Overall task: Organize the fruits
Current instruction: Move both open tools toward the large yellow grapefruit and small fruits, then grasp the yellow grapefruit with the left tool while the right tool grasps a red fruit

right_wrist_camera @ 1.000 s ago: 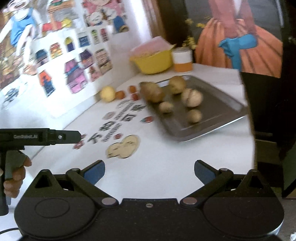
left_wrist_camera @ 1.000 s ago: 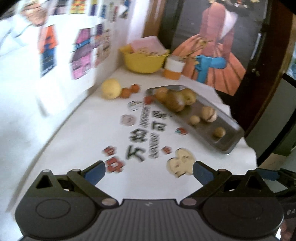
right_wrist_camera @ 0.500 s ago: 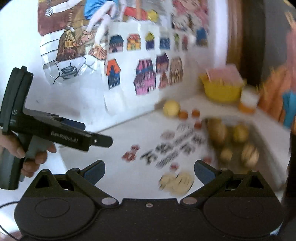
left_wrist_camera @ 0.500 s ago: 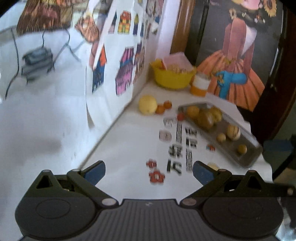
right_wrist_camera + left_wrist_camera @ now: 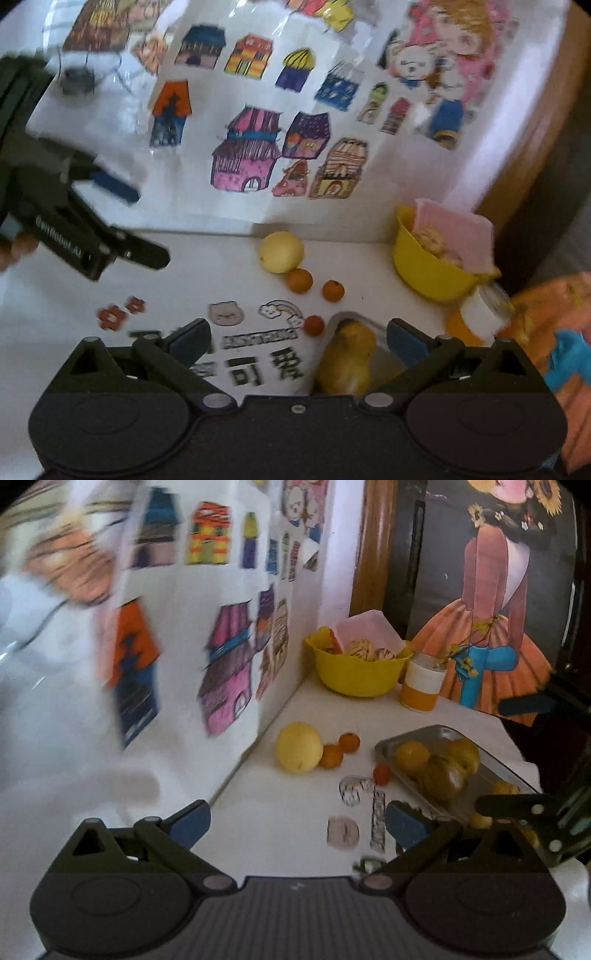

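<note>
A large yellow fruit (image 5: 298,746) lies on the white table by the wall, with two small orange fruits (image 5: 331,755) beside it and a small red one (image 5: 381,774) near the tray corner. The metal tray (image 5: 498,768) holds several yellow and brown fruits (image 5: 441,781). My left gripper (image 5: 297,821) is open and empty above the table's near part. My right gripper (image 5: 297,339) is open and empty too, low over the tray's near end, with a brownish fruit (image 5: 345,360) between its fingers' line. The same yellow fruit (image 5: 281,252) shows in the right wrist view.
A yellow bowl (image 5: 356,672) with a pink lid stands in the back corner, next to an orange and white jar (image 5: 422,686). Paper drawings cover the wall (image 5: 229,664) on the left. The left gripper (image 5: 74,221) appears at the left of the right wrist view. Stickers (image 5: 258,343) mark the tabletop.
Both grippers have swung toward the wall and moved forward toward the fruits. The right one now hangs over the tray's near end. Both have stayed open.
</note>
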